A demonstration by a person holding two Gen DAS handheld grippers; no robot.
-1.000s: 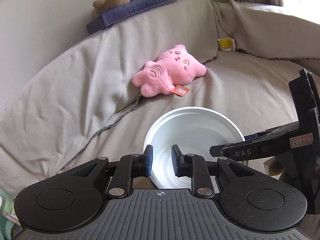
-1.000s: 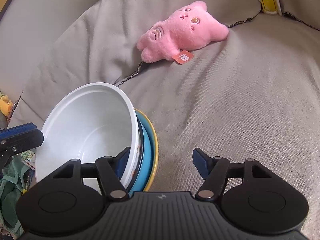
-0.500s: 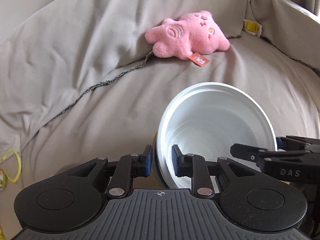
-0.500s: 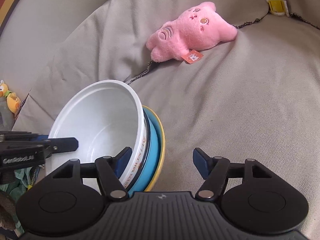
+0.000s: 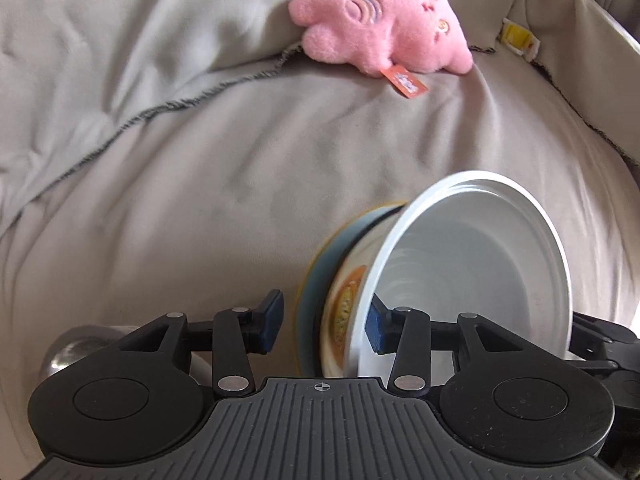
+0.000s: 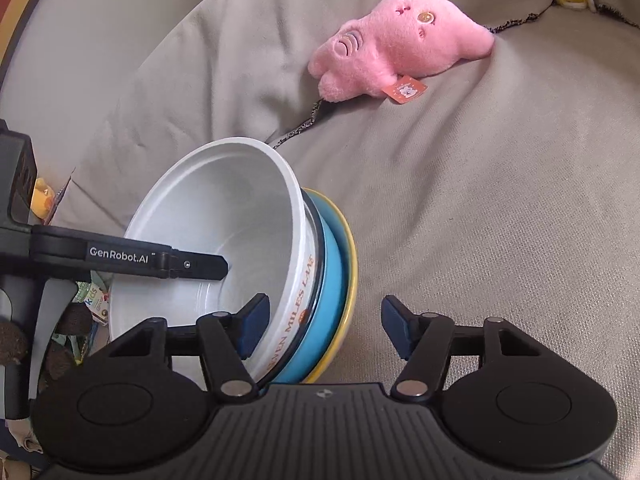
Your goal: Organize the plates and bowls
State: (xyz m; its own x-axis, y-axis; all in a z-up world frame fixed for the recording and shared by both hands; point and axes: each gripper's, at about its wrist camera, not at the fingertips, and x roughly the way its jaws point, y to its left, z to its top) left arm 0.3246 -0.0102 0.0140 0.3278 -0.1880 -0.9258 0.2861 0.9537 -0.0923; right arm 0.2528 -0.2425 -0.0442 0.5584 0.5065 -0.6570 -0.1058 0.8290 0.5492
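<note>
Handover step, lower centre of both views: left claw (image 5: 322, 326) opening off white bowl (image 5: 472, 272); right claw (image 6: 322, 330) closing around bowl-and-plate (image 6: 342, 264) stack, pads not yet pressing. Next: firm clamp.

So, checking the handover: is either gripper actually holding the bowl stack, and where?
Neither clamps yet. Left gripper opening, right gripper closing; both straddle the near rim of the white bowl, outer pads clear.

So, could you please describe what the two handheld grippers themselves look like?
Both are matte black. The left gripper and right gripper each have a ribbed grey base, two round discs, silver-riveted linkage bars and blue-padded fingers. The left gripper's arm reads "GenRobot.AI" in white in the right wrist view.
</note>
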